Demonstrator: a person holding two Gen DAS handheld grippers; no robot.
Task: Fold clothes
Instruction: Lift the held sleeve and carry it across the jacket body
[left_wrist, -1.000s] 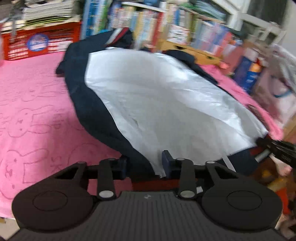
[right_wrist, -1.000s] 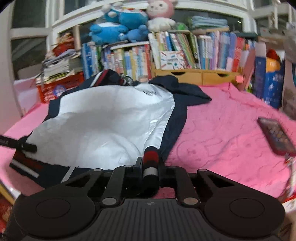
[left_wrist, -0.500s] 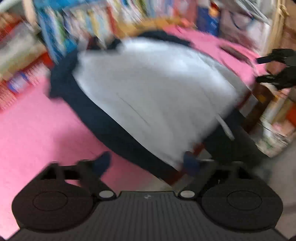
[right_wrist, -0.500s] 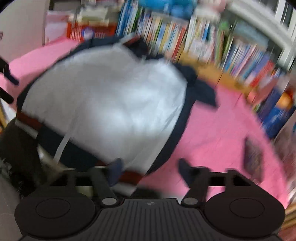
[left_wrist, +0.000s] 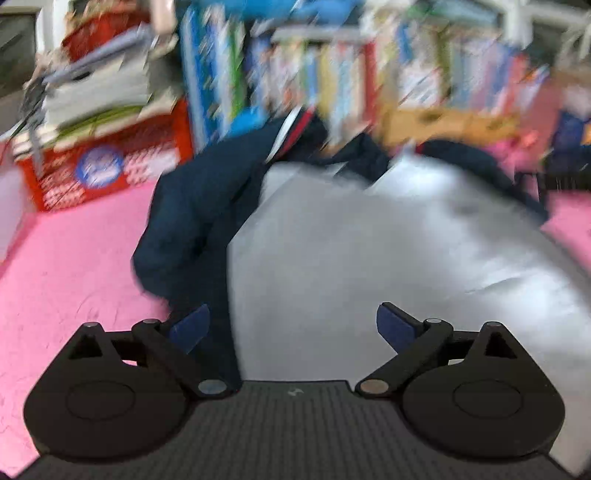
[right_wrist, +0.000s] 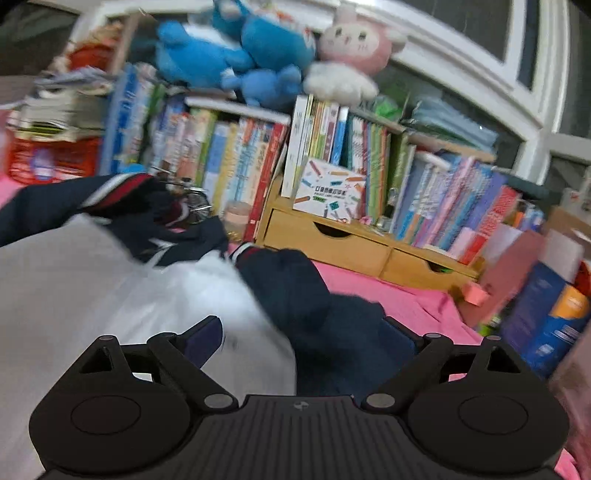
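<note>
jacket (left_wrist: 369, 251) spread under both wide-open, empty claws, just opened; bookshelf (right_wrist: 332, 155) behind.

The left gripper (left_wrist: 293, 326) and right gripper (right_wrist: 301, 341) look alike: black ribbed body, two round discs, silver pivot screws, blue finger pads (left_wrist: 190, 326).

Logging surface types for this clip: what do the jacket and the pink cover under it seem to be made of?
Jacket: silvery-white panel looks like smooth, slightly glossy synthetic, judging by its sheen; navy sleeves look matte, with ribbed striped trim. Pink cover: soft, matte, towel-like cloth, probably; blur leaves the weave unclear.
</note>
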